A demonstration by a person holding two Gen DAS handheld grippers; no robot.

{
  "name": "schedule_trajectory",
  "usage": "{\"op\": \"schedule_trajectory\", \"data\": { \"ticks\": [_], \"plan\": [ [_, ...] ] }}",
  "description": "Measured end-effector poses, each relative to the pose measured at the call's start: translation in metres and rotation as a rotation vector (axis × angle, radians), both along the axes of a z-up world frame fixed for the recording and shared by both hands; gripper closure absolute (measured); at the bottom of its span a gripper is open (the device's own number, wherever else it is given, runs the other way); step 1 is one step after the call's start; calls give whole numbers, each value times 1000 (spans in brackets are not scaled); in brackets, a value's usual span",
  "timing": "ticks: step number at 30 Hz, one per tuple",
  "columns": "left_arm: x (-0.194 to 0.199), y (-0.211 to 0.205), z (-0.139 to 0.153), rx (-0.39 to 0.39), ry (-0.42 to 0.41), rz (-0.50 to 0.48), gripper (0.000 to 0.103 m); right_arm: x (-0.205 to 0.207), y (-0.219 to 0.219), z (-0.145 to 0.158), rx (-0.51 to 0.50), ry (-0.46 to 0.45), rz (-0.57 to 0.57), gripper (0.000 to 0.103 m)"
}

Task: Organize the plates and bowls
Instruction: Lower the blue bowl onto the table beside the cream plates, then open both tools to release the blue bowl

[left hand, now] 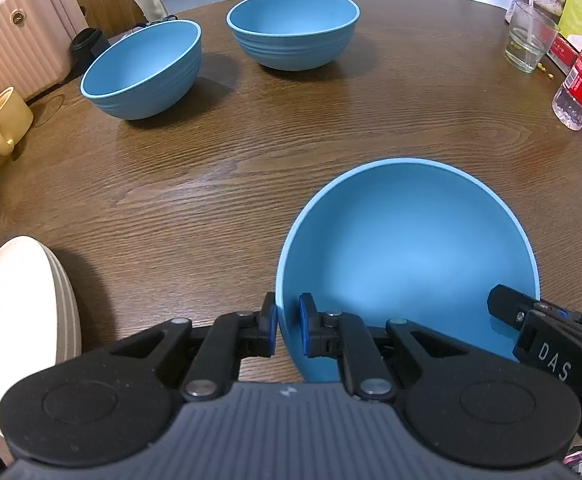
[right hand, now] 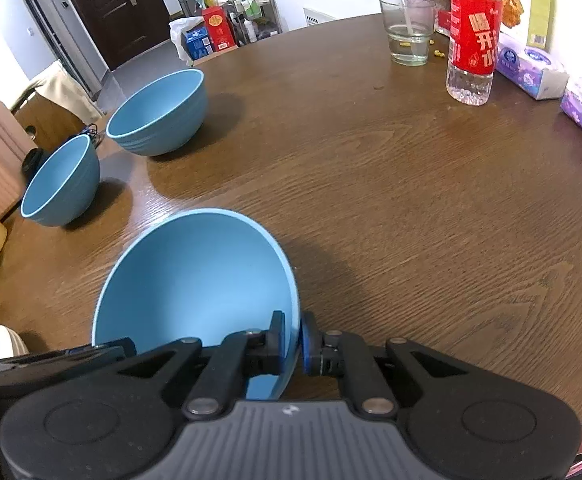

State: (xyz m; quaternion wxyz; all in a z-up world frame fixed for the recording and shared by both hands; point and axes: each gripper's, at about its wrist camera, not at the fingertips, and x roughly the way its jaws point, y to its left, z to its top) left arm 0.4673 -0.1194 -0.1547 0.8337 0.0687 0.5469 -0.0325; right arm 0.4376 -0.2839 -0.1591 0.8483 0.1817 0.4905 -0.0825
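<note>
Nearest: blue bowl, gripped on opposite sides of its rim. Left gripper is clamped on the rim's left wall, one pad inside, one outside; right gripper is clamped likewise on the right wall. Beside it, at the left edge of the wooden table: cream plates, stacked. Farther back, left: two more blue bowls, one near the table edge, one behind it. Far right: glass, red-labelled bottle, tissue packs.

place: home dining room | cues: round wooden table, suitcase, front door
</note>
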Motion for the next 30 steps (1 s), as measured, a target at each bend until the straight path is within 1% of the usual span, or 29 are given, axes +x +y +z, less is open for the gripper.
{"op": "schedule_trajectory", "data": {
  "ticks": [1, 5, 6, 7, 8, 9, 10, 11, 12, 13, 14, 15, 16, 18, 20, 22, 30],
  "plan": [
    [0, 0, 1, -1, -1, -2, 91, 0, -1, 0, 8, -1, 2, 92],
    [-1, -1, 2, 8, -7, -4, 90, -1, -4, 1, 21, -5, 2, 89],
    [-1, -1, 3, 10, -8, -3, 88, -1, -5, 1, 33, -6, 3, 81],
    [-1, 0, 4, 9, -10, -1, 86, -1, -5, 1, 41, -10, 5, 69],
    [-2, 0, 4, 10, -12, 0, 84, -2, -5, 2, 40, -13, 6, 62],
    [-2, 1, 5, 10, -15, 1, 78, -2, -5, 3, 35, -19, 6, 54],
    [-2, 2, 7, 10, -20, 4, 67, -3, -5, 4, 33, -23, 8, 50],
    [-3, 3, 9, 11, -26, 10, 61, -3, -6, 5, 33, -25, 8, 49],
    [-4, 5, 11, 13, -36, 16, 53, -3, -7, 6, 34, -28, 7, 44],
    [-5, 6, 13, 12, -44, 18, 50, -3, -8, 6, 38, -31, 8, 32],
    [-6, 8, 15, 10, -48, 19, 47, -4, -8, 7, 46, -36, 14, 24],
    [-6, 10, 17, 12, -54, 24, 41, -4, -9, 8, 43, -38, 14, 13],
    [-7, 13, 19, 11, -62, 29, 30, -5, -9, 9, 40, -40, 15, 11],
    [-8, 18, 22, 5, -77, 39, 19, -6, -10, 10, 45, -44, 16, 9],
    [-10, 22, 25, -3, -85, 44, 15, -8, -9, 12, 44, -48, 16, 6],
    [-11, 26, 28, 0, -96, 54, 3, -9, -9, 13, 43, -52, 15, 0],
    [-15, 41, 42, 6, -130, 87, 0, -15, -7, 25, 47, -76, 24, 0]
  ]
}}
